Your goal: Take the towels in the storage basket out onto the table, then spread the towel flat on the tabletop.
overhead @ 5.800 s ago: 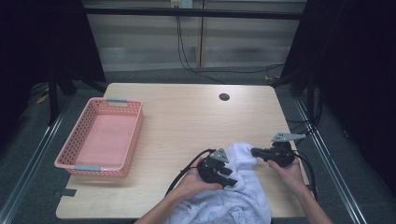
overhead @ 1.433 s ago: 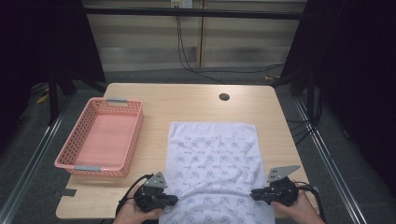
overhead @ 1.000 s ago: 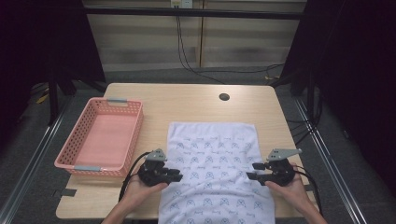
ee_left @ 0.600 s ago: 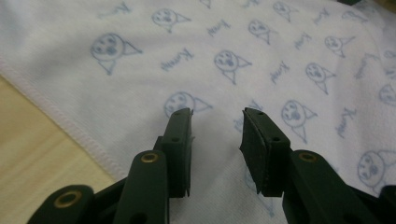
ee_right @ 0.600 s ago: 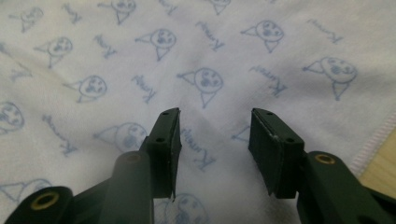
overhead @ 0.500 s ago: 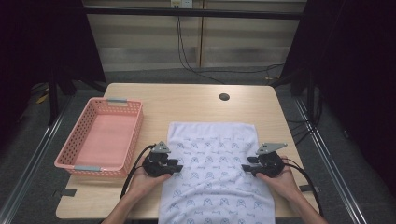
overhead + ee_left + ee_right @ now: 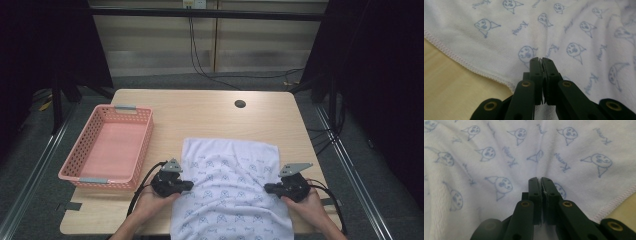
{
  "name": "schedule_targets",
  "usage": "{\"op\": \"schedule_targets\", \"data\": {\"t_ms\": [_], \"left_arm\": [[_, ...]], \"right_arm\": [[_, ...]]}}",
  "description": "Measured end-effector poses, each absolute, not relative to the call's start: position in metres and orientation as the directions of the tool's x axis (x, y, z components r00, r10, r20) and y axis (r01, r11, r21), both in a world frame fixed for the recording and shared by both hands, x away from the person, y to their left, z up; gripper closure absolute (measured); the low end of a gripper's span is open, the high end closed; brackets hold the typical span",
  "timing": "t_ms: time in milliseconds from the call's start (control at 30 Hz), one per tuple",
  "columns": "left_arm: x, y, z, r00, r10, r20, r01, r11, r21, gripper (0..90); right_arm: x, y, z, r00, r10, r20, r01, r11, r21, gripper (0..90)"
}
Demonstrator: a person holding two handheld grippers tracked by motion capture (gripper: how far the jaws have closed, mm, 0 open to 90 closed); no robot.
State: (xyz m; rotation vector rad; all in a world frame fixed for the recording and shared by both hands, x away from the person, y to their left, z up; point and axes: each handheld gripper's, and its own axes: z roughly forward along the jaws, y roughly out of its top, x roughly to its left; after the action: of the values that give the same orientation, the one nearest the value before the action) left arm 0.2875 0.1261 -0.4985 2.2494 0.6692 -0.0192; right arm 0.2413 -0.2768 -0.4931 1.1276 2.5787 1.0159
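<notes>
Spreading the towel (image 7: 231,185) on the surface (image 7: 210,112), left gripper (image 7: 186,186) and right gripper (image 7: 268,188) fingers pinched on its side edges; next probably fold far.

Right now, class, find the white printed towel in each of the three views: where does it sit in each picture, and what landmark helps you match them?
High view: towel lies on the table's near middle, between both grippers.
Left gripper view: towel covers the top and right; bare table at lower left.
Right gripper view: towel spans nearly everything; table at lower right.
Shared landmark: the stitched hem and blue cat print.
</notes>
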Motion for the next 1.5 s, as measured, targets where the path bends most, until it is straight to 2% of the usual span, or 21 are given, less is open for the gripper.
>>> {"op": "schedule_targets", "data": {"t_ms": [100,267,300,400,500,600,767,1000,1200,1367,1500], "left_arm": [[0.275,0.127,-0.497,0.865,0.458,-0.204,0.463,-0.573,0.676,86.8],[0.254,0.134,-0.495,0.869,0.42,-0.262,0.481,-0.59,0.649,86.8],[0.252,0.136,-0.494,0.876,0.407,-0.259,0.47,-0.597,0.65,85.6],[0.259,0.143,-0.489,0.87,0.422,-0.256,0.474,-0.571,0.671,75.2],[0.27,0.14,-0.483,0.86,0.443,-0.254,0.48,-0.528,0.701,71.9],[0.284,0.132,-0.479,0.855,0.459,-0.241,0.478,-0.518,0.709,67.9],[0.312,0.124,-0.476,0.821,0.501,-0.274,0.515,-0.442,0.734,64.0],[0.335,0.121,-0.48,0.791,0.552,-0.262,0.538,-0.425,0.728,58.1],[0.34,0.124,-0.48,0.768,0.594,-0.239,0.546,-0.414,0.729,51.7],[0.348,0.123,-0.484,0.738,0.623,-0.259,0.578,-0.386,0.718,43.8],[0.357,0.12,-0.489,0.732,0.629,-0.261,0.591,-0.397,0.702,40.7]], "right_arm": [[0.229,-0.276,-0.492,-0.726,0.676,0.127,0.585,0.511,0.629,86.6],[0.208,-0.275,-0.49,-0.755,0.641,0.14,0.571,0.538,0.62,86.1],[0.206,-0.275,-0.49,-0.753,0.642,0.145,0.576,0.537,0.617,84.0],[0.206,-0.277,-0.488,-0.76,0.625,0.18,0.572,0.511,0.641,64.2],[0.22,-0.283,-0.482,-0.735,0.657,0.169,0.567,0.458,0.684,57.9],[0.244,-0.294,-0.475,-0.677,0.726,0.12,0.567,0.41,0.714,55.2],[0.295,-0.31,-0.477,-0.594,0.8,0.087,0.59,0.36,0.723,52.2],[0.331,-0.313,-0.493,-0.539,0.839,0.073,0.629,0.344,0.697,50.5],[0.325,-0.309,-0.502,-0.544,0.838,0.048,0.631,0.371,0.681,53.1],[0.32,-0.305,-0.501,-0.563,0.821,0.09,0.635,0.361,0.683,74.3],[0.319,-0.306,-0.499,-0.59,0.798,0.123,0.621,0.351,0.701,83.7]]}}
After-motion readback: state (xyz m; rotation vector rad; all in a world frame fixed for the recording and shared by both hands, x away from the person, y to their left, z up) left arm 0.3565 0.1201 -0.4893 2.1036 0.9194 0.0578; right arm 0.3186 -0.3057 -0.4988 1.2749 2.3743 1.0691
